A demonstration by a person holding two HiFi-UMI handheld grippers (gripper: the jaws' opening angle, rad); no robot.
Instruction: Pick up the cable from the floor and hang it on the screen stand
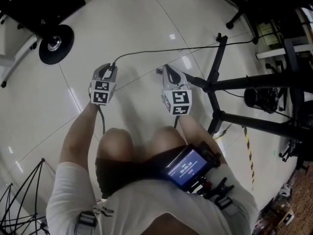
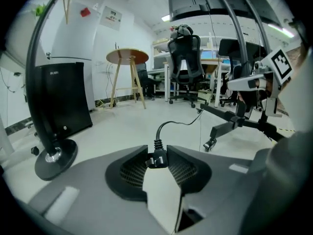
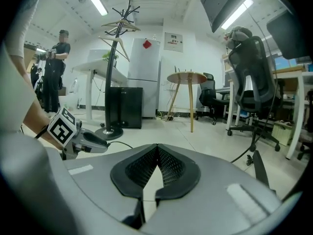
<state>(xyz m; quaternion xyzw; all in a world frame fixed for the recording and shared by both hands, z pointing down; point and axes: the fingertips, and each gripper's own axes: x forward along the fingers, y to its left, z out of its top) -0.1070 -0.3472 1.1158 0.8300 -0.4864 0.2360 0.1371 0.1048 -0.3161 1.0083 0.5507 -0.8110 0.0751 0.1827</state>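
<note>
Firmly, the left tool (image 2: pixel 157 151) is clamped on the plug end of the cable (image 2: pixel 172 125) — the black cord curves off its tip and runs over the floor (image 1: pixel 137 18) toward the stand (image 1: pixel 254 82). The right tool (image 3: pixel 156 151) hangs near it — jaws together, nothing between them.

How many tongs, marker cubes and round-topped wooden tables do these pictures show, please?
Tongs: 2 (left tongs, shut on the cable; right tongs, shut and empty)
Marker cubes: 2 (left cube, right cube)
Round-topped wooden table: 1
Total: 5
</note>
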